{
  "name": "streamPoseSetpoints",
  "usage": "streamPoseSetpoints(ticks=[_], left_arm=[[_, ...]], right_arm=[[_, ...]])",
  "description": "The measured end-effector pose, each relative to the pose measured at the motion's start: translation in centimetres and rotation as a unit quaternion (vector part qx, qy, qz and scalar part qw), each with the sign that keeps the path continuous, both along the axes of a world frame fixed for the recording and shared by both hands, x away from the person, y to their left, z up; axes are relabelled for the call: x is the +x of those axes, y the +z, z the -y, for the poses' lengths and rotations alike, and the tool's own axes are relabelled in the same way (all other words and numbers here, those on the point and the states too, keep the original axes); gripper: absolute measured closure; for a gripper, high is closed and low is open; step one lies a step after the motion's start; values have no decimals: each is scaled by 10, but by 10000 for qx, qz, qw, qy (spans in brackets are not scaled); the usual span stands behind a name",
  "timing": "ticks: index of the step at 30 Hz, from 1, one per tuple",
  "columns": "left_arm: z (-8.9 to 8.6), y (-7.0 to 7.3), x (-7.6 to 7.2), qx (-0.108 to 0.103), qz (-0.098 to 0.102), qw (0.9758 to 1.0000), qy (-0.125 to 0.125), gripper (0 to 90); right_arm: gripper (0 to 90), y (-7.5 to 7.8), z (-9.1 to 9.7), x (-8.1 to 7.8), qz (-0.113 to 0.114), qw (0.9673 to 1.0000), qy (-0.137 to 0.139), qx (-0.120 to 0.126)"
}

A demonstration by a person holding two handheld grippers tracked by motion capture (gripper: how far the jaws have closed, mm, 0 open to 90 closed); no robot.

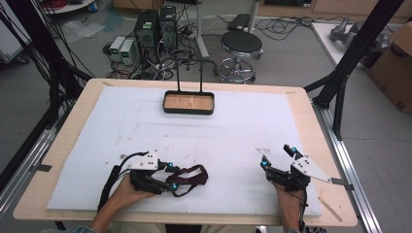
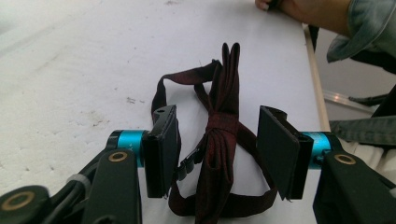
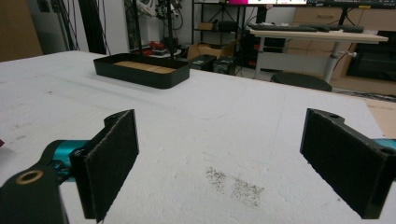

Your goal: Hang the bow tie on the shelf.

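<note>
Your left hand-held gripper (image 2: 217, 156) straddles the dark red fabric bow tie (image 2: 219, 140) at lower left, jaws wide, nothing gripped yet. Right hand-held gripper (image 1: 279, 158) wide, empty. Black wood-bottomed tray (image 1: 188, 102) still empty; looks like everything's left.

Lab or workshop: computer towers (image 1: 155, 30) amid floor cables, black frame struts (image 1: 357, 46), stool (image 1: 241, 44), desks with monitors (image 3: 322, 32), cardboard boxes (image 1: 396, 68).

Black wooden-floored tray (image 1: 188, 103) at the white mat's (image 1: 121, 131) far edge

bow tie (image 1: 190, 176) near left on mat (image 1: 204, 145), tray (image 1: 188, 103) far centre
</note>
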State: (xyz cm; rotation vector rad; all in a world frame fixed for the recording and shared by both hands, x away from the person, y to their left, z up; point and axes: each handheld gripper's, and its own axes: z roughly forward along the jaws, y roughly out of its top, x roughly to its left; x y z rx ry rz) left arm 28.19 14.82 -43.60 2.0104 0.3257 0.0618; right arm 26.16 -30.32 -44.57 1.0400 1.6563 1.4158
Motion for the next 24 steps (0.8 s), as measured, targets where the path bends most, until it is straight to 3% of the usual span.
streamPoseSetpoints(ticks=[3, 13, 24], left_arm=[[4, -1, -1, 153, 12, 9999, -23, 483], [6, -1, -3, 360, 133, 9993, -36, 541], [8, -1, -3, 453, 161, 9988, 35, 645]], right_arm=[[105, 0, 0, 0, -3, 10000, 0, 12], [105, 0, 1, 0, -20, 10000, 10, 88], [105, 0, 4, -1, -13, 9998, 6, 190]])
